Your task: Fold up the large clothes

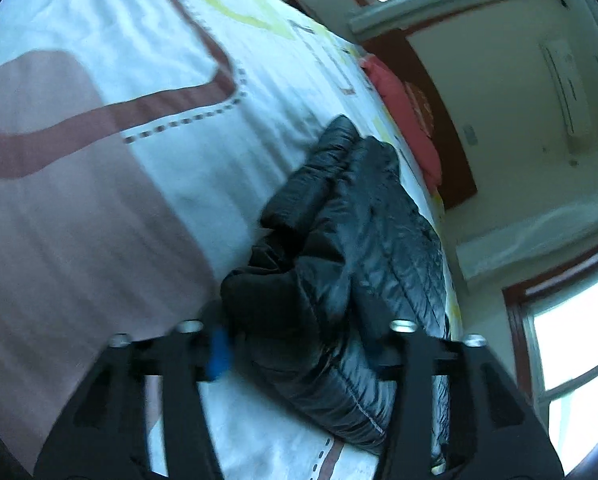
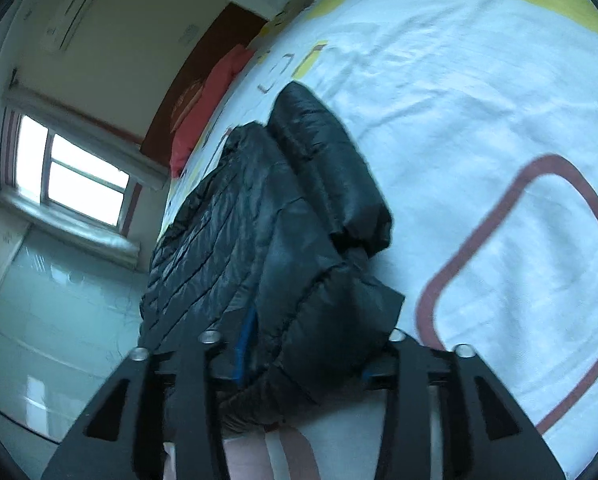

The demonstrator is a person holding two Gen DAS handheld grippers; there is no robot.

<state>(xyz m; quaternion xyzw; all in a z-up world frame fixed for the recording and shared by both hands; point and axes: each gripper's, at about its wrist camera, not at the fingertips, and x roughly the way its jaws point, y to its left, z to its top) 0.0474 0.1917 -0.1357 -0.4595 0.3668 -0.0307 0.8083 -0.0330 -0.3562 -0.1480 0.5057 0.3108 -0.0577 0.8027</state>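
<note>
Left tool (image 1: 299, 354), seen from its own wrist camera, is spread wide, with a blue-tipped finger (image 1: 218, 354) beside the near edge of the black quilted puffer jacket (image 1: 351, 240); nothing is seen to be pinched between the fingers. Right tool (image 2: 299, 360) is likewise shown spread, with a bulge of the same black quilted puffer jacket (image 2: 283, 240) lying between its fingers and a blue finger pad (image 2: 245, 344) pressed against the fabric; whether the cloth is gripped cannot be told. The jacket is shown bundled and partly folded on the bed (image 1: 171, 184), resting on a white bedspread printed with brown rounded outlines and yellow shapes (image 2: 479, 160), close to the bed's side edge. A red pillow (image 1: 409, 120) is seen at the far end of the bed, against a dark brown headboard (image 1: 439, 120). A bright window (image 2: 75, 176) and a wall-mounted air conditioner (image 2: 79, 4) are visible in the room beyond.
</note>
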